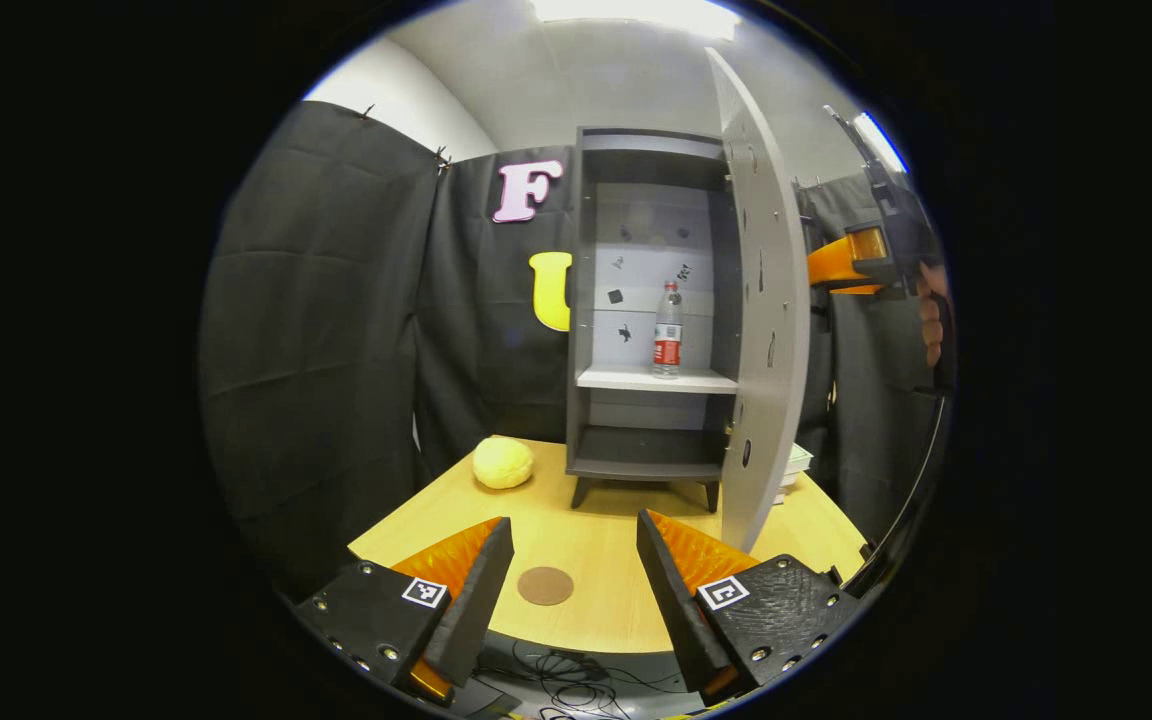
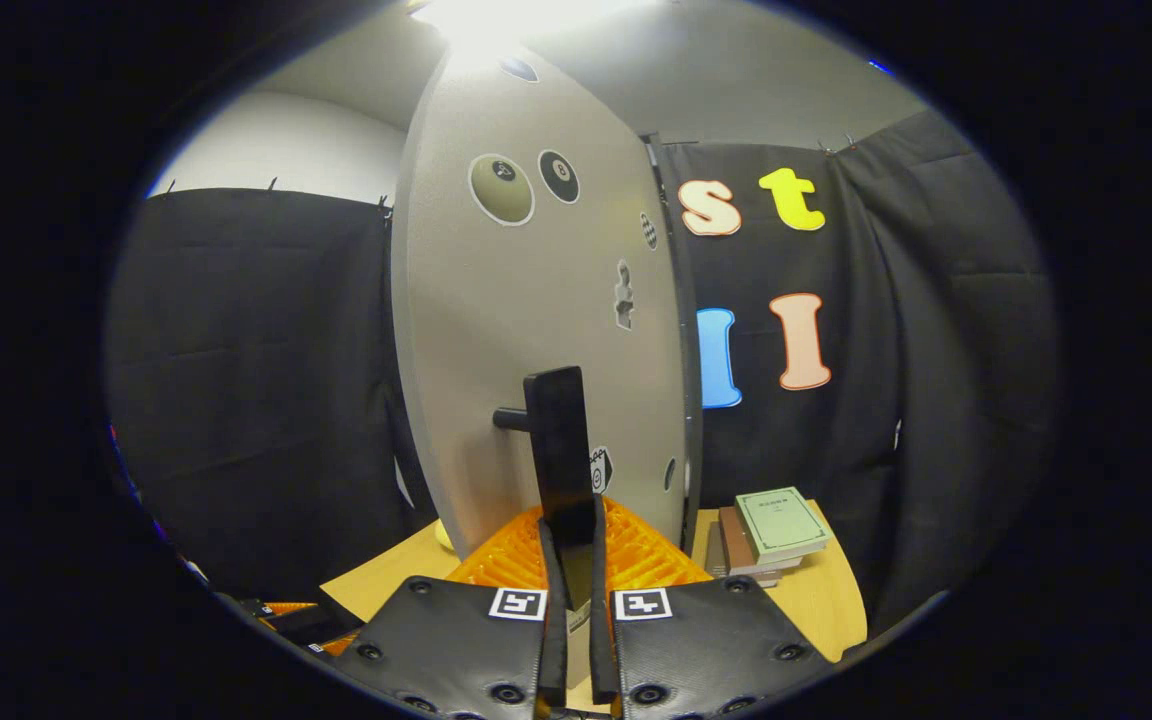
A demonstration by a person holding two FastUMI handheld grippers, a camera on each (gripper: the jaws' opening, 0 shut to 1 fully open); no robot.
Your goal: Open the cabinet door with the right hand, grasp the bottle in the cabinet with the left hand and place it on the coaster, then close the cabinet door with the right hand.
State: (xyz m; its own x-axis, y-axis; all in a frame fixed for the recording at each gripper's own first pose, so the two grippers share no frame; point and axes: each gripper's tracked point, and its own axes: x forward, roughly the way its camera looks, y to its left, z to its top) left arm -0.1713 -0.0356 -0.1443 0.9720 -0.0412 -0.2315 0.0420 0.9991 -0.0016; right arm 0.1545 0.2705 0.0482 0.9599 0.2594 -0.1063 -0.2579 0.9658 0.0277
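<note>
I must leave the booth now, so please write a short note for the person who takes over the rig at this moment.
Right tongs: shut on the door handle, cabinet door swung open.
Left tongs: open, holding nothing, low over the table, facing the cabinet.
Bottle: upright on the middle shelf.
Coaster: bare, between the left tongs.
Done: door open.
Left: grasp bottle, set it on coaster, close door.
</note>
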